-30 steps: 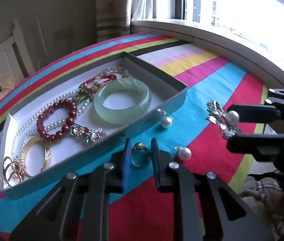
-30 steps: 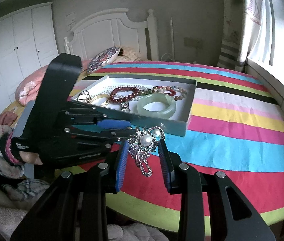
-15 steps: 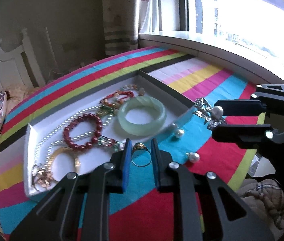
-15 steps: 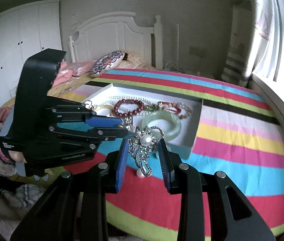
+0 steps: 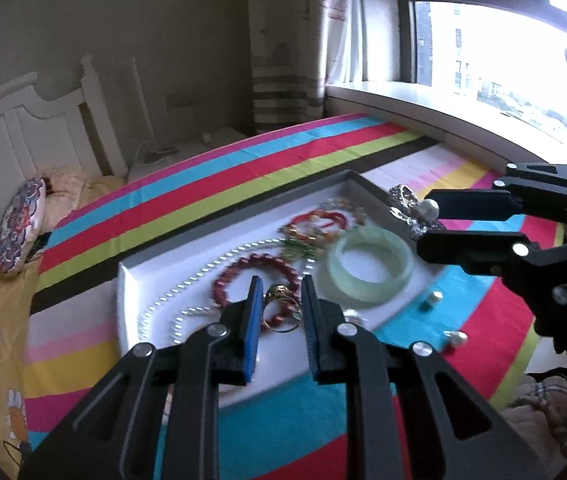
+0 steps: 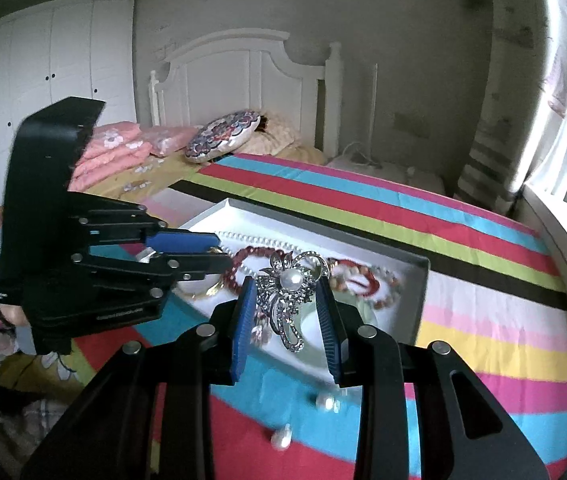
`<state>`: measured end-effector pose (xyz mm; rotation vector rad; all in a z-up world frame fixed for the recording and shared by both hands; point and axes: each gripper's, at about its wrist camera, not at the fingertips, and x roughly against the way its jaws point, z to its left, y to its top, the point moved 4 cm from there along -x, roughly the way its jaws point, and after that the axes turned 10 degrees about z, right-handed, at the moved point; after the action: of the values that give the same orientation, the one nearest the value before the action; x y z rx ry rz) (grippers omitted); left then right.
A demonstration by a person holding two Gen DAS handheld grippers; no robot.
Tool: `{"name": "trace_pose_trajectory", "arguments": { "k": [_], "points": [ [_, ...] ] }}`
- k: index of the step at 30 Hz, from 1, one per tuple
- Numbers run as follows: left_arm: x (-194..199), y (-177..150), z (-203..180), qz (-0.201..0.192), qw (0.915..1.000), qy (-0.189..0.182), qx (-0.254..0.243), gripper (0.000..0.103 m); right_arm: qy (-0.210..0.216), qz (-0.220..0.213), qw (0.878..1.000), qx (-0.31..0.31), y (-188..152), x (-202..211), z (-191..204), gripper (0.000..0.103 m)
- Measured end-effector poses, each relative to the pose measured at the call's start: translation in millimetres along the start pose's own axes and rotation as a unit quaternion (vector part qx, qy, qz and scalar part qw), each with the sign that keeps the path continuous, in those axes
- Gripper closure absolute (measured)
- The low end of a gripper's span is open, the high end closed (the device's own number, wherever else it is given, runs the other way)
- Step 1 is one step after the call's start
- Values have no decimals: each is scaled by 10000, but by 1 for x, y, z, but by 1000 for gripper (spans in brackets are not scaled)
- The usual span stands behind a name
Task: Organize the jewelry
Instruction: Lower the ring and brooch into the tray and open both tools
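Note:
My left gripper (image 5: 281, 294) is shut on a gold ring (image 5: 281, 308) and holds it above the near part of the white jewelry tray (image 5: 131, 280). My right gripper (image 6: 285, 284) is shut on a silver pearl brooch (image 6: 289, 294) and holds it above the tray's right end; it also shows in the left wrist view (image 5: 429, 220). The tray holds a green jade bangle (image 5: 371, 266), a dark red bead bracelet (image 5: 251, 268), a pearl necklace (image 5: 175, 296) and other bracelets. Two pearl earrings (image 5: 433, 300) (image 5: 457, 338) lie on the striped cloth outside the tray.
The tray sits on a round table with a striped cloth (image 5: 223, 188). A window sill (image 5: 423, 114) runs behind it on the right. A bed with a white headboard (image 6: 243, 80) and pillows (image 6: 223, 136) stands beyond the table.
Both grippers have lifted and moved forward over the tray, each still holding its piece. The ring now hangs over the tray's near part, the brooch over its right end.

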<state>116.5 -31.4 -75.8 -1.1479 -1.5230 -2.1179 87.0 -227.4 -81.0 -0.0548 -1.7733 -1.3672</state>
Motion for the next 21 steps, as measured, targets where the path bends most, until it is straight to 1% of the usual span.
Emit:
{"name": "trace_pose_trajectory", "arguments": {
  "k": [6, 10, 16, 21],
  "points": [
    [-16, 10, 34, 164, 9994, 215, 210, 84, 69, 236, 9997, -57, 27, -39, -6, 72],
    [-29, 16, 54, 293, 9985, 285, 371, 84, 69, 464, 9988, -146, 45, -69, -12, 72],
    [-46, 22, 72, 472, 9969, 367, 519, 84, 56, 816, 9963, -266, 65, -104, -16, 72],
    [-67, 26, 84, 753, 9941, 386, 678, 84, -77, 1220, 9921, -272, 78, -133, -15, 72]
  ]
}}
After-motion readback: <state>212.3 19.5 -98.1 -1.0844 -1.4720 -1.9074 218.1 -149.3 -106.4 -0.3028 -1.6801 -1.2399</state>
